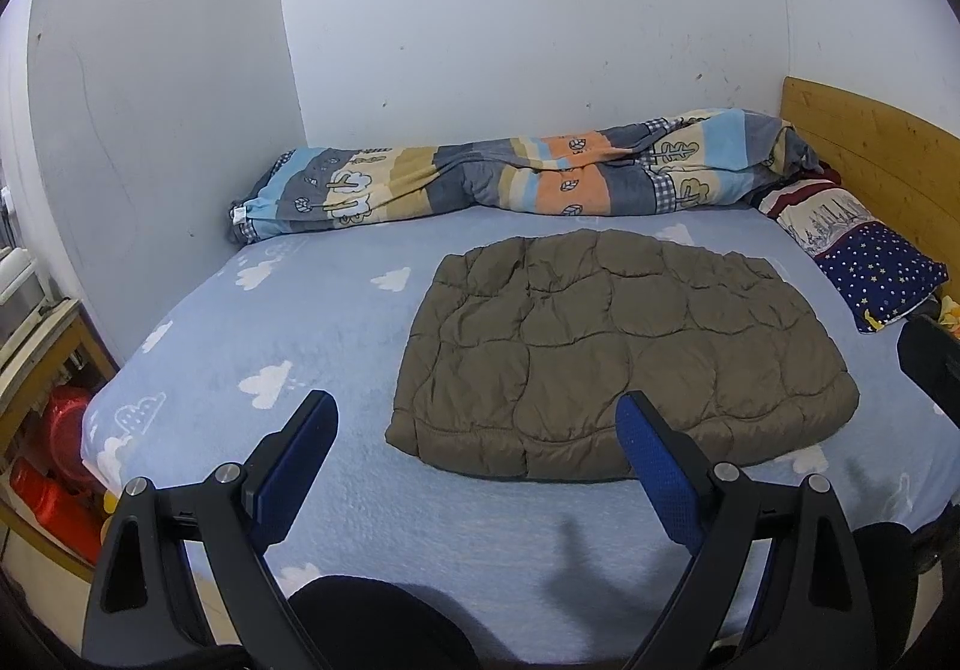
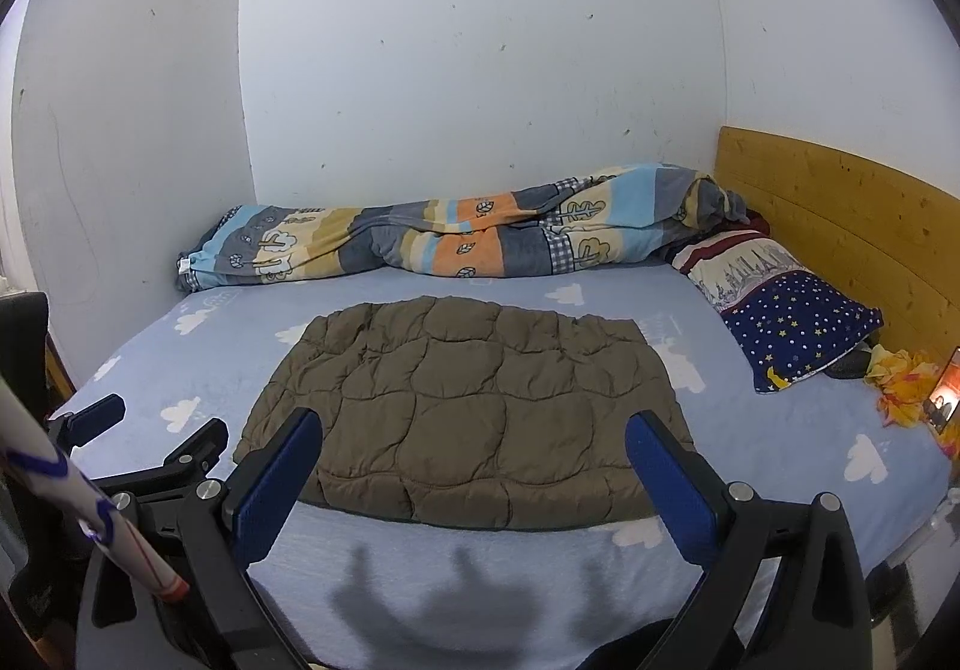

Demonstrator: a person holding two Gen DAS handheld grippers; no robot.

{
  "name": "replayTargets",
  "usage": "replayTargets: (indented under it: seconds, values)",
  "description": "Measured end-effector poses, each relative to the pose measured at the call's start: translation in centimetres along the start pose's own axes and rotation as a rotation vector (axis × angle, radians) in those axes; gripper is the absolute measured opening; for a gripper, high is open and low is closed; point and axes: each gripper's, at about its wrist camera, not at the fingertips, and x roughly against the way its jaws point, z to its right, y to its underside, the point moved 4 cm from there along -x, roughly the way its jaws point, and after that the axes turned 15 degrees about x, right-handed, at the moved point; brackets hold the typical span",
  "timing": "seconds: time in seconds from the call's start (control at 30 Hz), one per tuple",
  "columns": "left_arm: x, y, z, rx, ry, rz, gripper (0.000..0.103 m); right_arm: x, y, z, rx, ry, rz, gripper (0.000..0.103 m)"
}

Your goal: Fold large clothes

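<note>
We see a brown quilted padded jacket (image 1: pixel 618 352), folded into a flat rectangle, lying in the middle of the bed with the light blue cloud-print sheet (image 1: pixel 312 334). Our left tongs (image 1: pixel 477 418) stand wide apart above the near edge of the bed and hold nothing. Our right tongs (image 2: pixel 474 439) are also spread wide and empty, in front of the jacket's near edge. A rolled striped colourful quilt (image 2: pixel 420 244) lies along the white wall, and a dark blue starred pillow (image 2: pixel 798 328) rests beside the wooden headboard (image 2: pixel 840 214).
</note>
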Motion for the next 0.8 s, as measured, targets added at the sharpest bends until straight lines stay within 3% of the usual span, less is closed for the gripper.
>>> replayTargets:
  seconds: [0.8]
  values:
    - [0.14, 0.2, -0.08, -0.004, 0.0, -0.005, 0.093, -0.05, 0.36, 0.51, -0.005, -0.001, -0.003, 0.103]
